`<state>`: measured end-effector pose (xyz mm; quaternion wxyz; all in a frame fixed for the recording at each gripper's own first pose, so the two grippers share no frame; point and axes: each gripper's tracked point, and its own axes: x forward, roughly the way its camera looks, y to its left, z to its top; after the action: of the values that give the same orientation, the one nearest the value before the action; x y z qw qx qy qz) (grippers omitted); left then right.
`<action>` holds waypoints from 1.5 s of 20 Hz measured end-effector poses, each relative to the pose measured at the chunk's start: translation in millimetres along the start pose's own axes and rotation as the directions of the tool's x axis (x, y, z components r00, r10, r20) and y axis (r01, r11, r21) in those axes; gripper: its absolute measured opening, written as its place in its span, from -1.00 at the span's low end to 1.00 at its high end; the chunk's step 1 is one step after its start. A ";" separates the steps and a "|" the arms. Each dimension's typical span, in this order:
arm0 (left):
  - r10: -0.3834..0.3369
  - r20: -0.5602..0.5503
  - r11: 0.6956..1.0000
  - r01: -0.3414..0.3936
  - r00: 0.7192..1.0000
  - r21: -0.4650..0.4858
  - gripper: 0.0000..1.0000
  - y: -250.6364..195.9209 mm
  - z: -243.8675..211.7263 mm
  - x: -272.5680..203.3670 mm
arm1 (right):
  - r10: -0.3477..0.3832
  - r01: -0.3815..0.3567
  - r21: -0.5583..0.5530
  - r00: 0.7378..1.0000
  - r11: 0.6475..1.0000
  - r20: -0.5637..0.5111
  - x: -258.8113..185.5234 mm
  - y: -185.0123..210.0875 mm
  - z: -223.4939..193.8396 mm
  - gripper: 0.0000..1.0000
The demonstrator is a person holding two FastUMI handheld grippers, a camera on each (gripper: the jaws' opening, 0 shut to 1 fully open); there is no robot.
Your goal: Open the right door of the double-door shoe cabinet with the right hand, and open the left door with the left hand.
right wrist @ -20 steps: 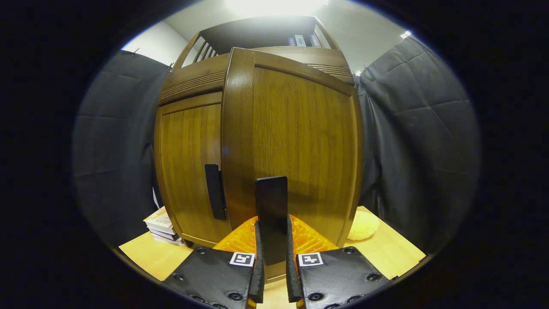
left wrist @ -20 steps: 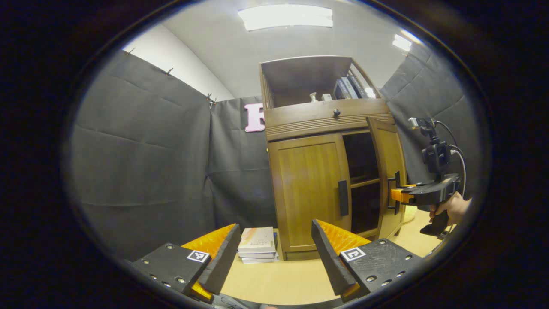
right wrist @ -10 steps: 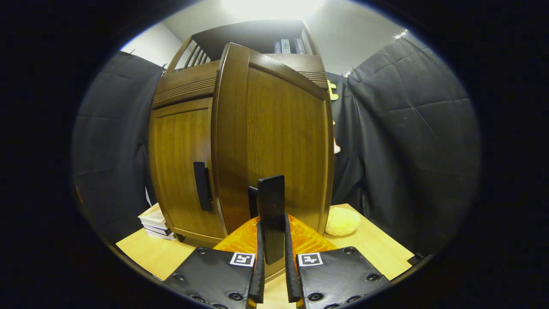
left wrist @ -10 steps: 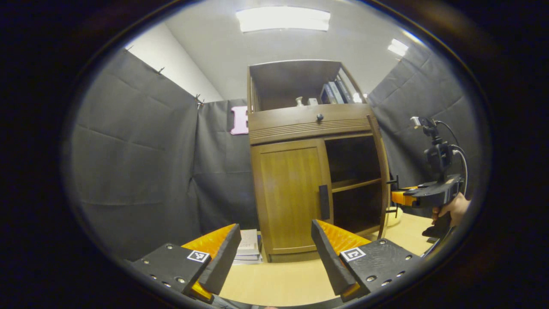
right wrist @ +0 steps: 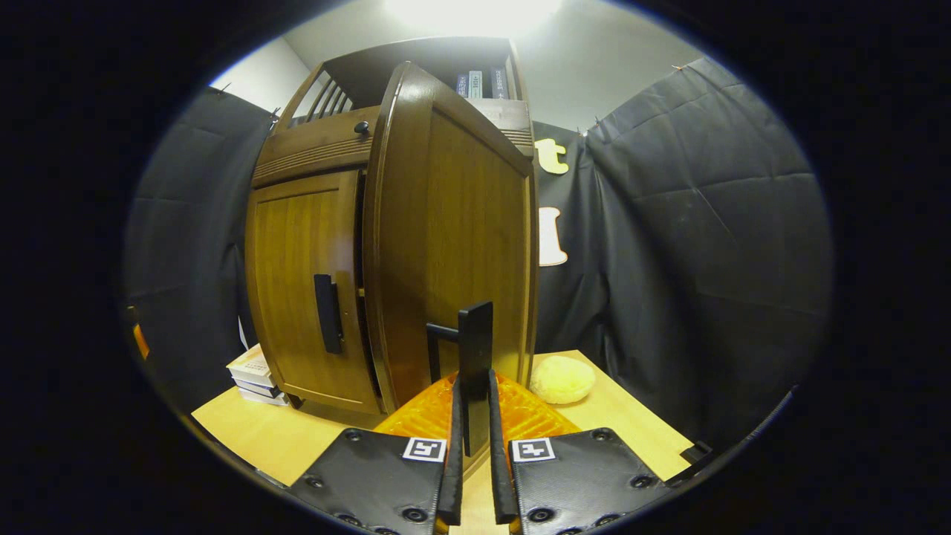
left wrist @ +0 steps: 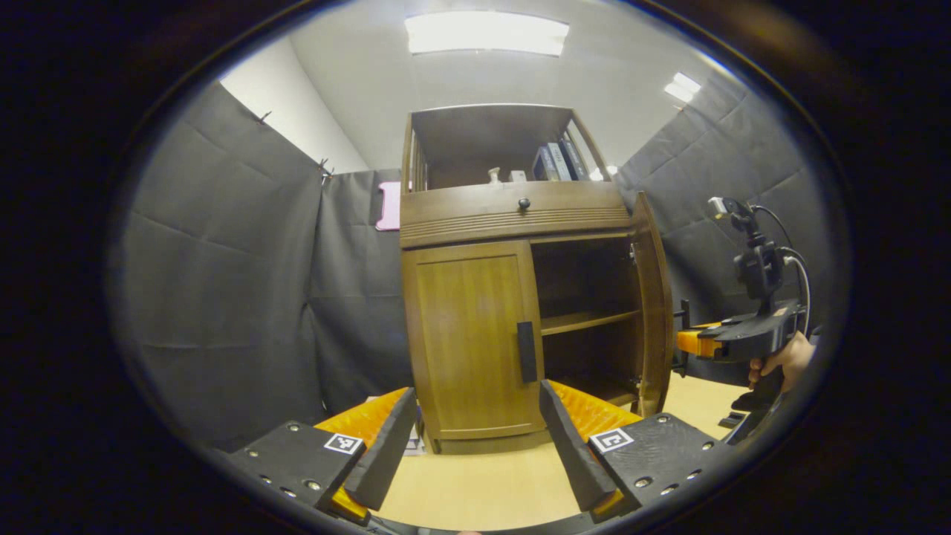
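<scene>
Swung wider, right door (right wrist: pixel 453 238); right tool (right wrist: pixel 472 475) seemingly clamps its handle (right wrist: pixel 474 349); left tool (left wrist: pixel 475 446) gapes.

My left tongs (left wrist: pixel 475 438) hide most of the books (left wrist: pixel 414 444) beside the cabinet (left wrist: pixel 513 215). My right tongs (right wrist: pixel 472 475) cover the lower end of the right handle (right wrist: pixel 474 349). The open right door (right wrist: pixel 453 245) hides the shelves behind it. What sits on the top shelf (left wrist: pixel 501 176) is too small to tell.
</scene>
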<state>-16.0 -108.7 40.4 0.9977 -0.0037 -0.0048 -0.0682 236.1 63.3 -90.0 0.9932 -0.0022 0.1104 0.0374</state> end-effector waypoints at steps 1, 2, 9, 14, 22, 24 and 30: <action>-0.006 0.003 1.000 0.006 1.000 -0.001 0.89 -2.9 0.0 -0.1 | -0.006 0.006 -0.006 1.000 1.000 0.004 -0.4 -4.0 0.7 -0.71; -0.013 0.003 1.000 0.013 1.000 -0.003 0.89 -6.0 0.1 2.3 | -0.007 0.007 -0.012 1.000 1.000 0.009 -1.9 -6.4 1.8 -0.64; -0.065 0.004 0.998 0.065 0.998 -0.012 0.87 -19.4 -5.0 11.8 | -0.060 0.060 -0.029 0.998 0.998 0.008 -8.3 -40.8 -1.3 -0.64; -0.083 0.003 0.996 0.083 0.997 -0.016 0.92 -29.5 -3.9 22.8 | -0.086 0.086 -0.037 0.996 0.996 0.008 -12.3 -62.1 -4.1 -0.80; -0.110 0.010 0.994 0.110 0.994 0.000 0.89 -45.3 -3.0 20.8 | -0.141 0.141 -0.028 0.990 0.990 0.010 -18.1 -97.5 -10.6 -0.77; -0.115 0.005 0.993 0.115 0.993 0.006 0.92 -49.8 -4.1 21.6 | -0.169 0.169 -0.023 0.986 0.985 0.012 -20.9 -109.5 -10.9 -0.77; -0.129 -0.002 0.992 0.129 0.992 -0.005 0.92 -60.2 -4.5 31.8 | -0.227 0.227 0.029 0.974 0.973 0.002 -30.4 -145.0 -8.2 -0.77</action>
<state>7.4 -172.7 36.6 0.9912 -0.0055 -0.0037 -0.1325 215.6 -83.6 -91.9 0.9911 -0.0006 0.1073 -0.0781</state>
